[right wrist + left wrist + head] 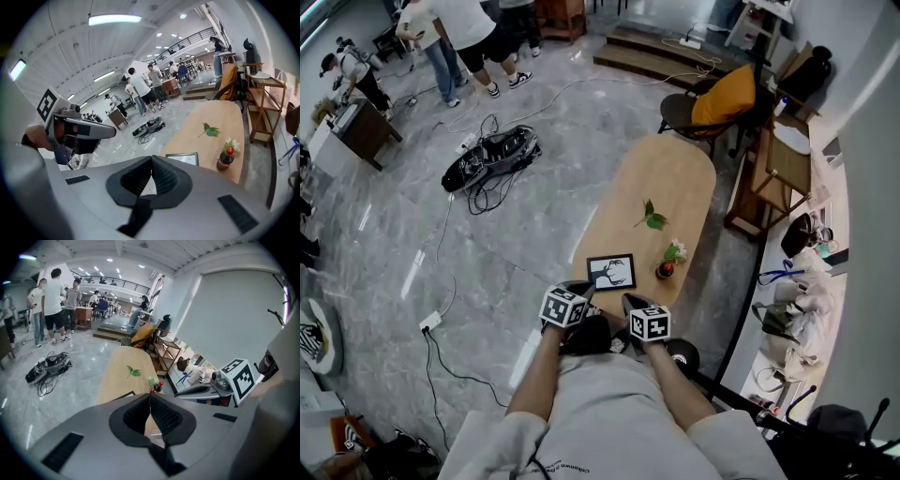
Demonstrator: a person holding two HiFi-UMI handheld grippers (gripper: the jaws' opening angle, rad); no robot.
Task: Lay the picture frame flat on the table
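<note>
A black picture frame (611, 272) with a pale print sits near the front end of the oval wooden table (666, 178). Whether it lies flat or leans back I cannot tell. In the right gripper view the frame (182, 158) shows just above my jaws; the left gripper view shows only its dark corner (123, 395). My left gripper (581, 287) hovers at the frame's near left corner and my right gripper (630, 300) just short of its near edge. Both stand shut, the jaws of the left gripper (150, 398) and the right gripper (151, 159) meeting on nothing.
A small dark bottle with flowers (667, 268) stands right of the frame, and a green leaf sprig (652, 219) lies mid-table. A chair with an orange cushion (722, 98) is beyond the far end. A wooden shelf (778, 173) stands right. Cables and a bag (490, 155) lie on the floor left.
</note>
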